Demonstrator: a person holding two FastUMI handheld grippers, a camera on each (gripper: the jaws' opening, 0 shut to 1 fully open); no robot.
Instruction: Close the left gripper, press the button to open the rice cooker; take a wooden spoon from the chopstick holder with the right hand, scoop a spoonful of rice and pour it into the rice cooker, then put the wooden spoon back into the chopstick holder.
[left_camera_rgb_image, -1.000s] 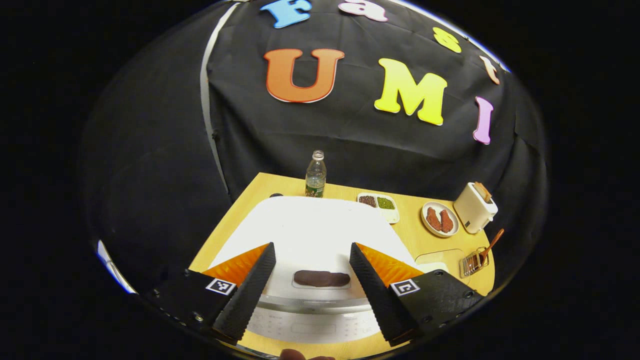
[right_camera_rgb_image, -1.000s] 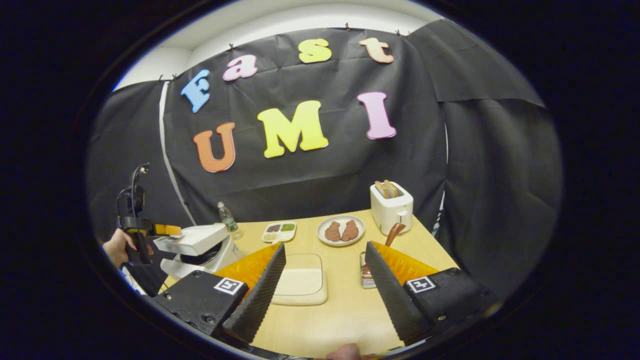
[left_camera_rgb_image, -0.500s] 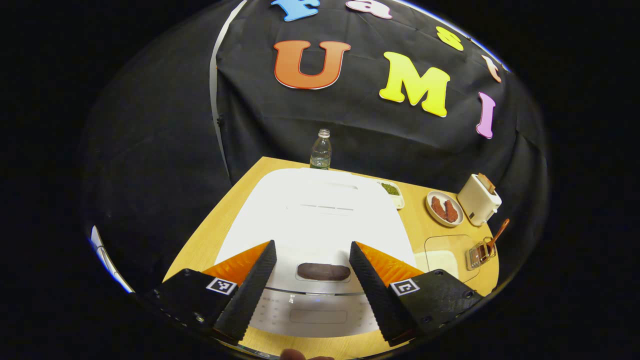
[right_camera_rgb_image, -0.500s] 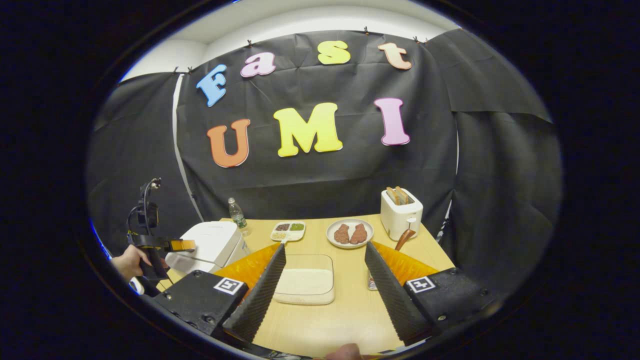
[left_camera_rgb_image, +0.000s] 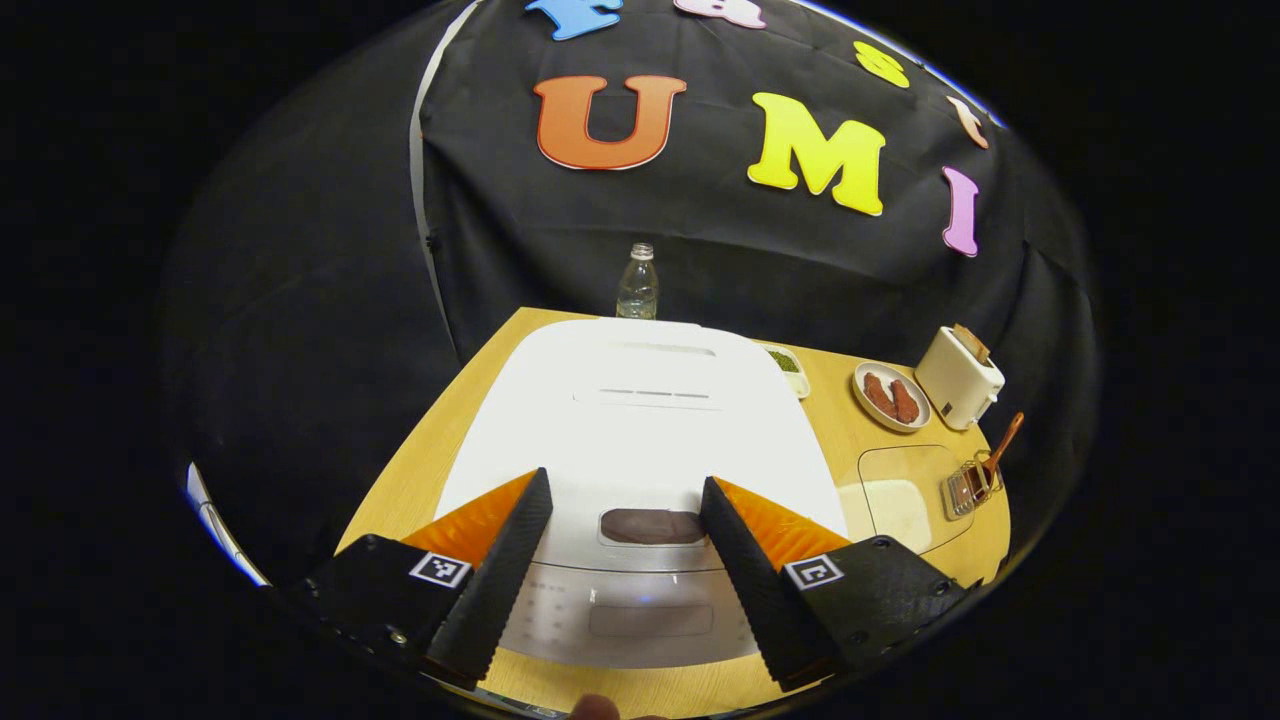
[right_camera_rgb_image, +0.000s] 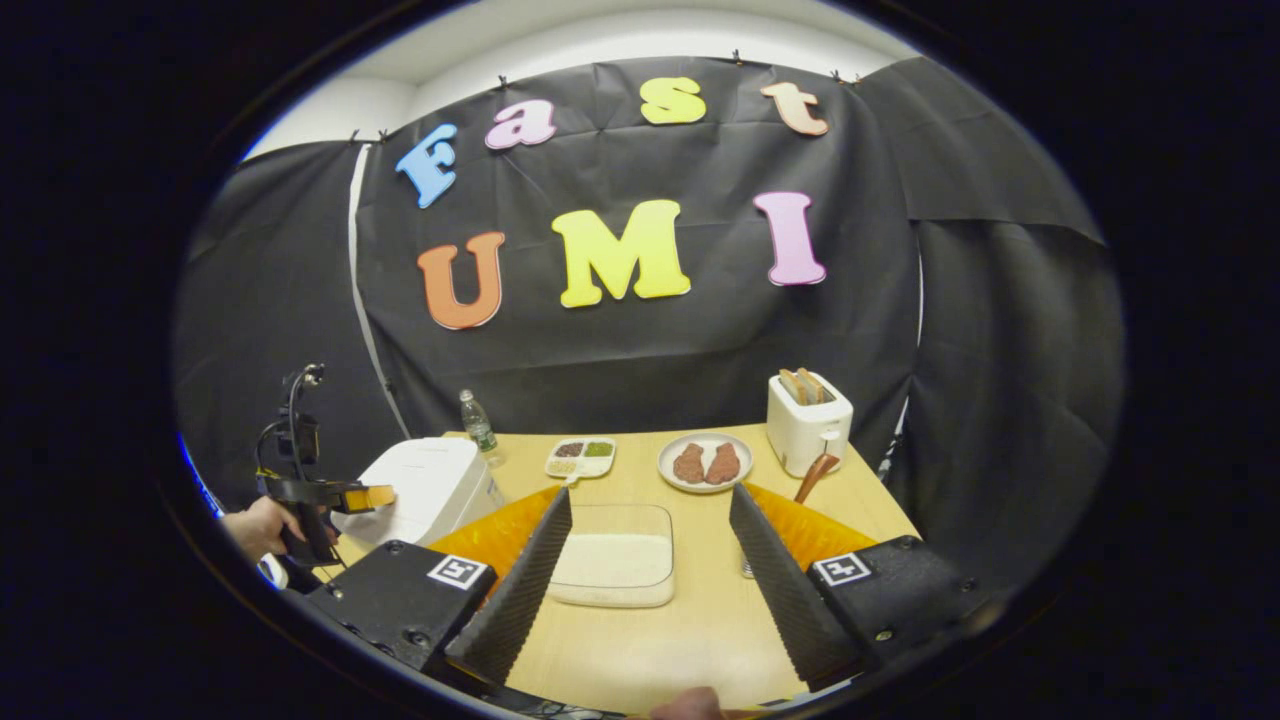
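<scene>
A: Which step is in hand?

B: I judge it is the very first. The rice cooker (left_camera_rgb_image: 640, 440) has its lid down, and the left hand-held gripper (left_camera_rgb_image: 625, 570) hangs over its front with both fingers spread wide, holding nothing. The dark button (left_camera_rgb_image: 655, 526) lies between them.

A: So what is needed next?

B: The fingers must come together, then push down on that button.

A: And the other one?

B: The right hand-held gripper (right_camera_rgb_image: 640, 580) is wide open too, empty, well to the right of the cooker. The wooden spoon (right_camera_rgb_image: 815, 477) stands in the chopstick holder (left_camera_rgb_image: 970, 485), beyond the rice tray (right_camera_rgb_image: 612, 567) from the cooker.
</scene>
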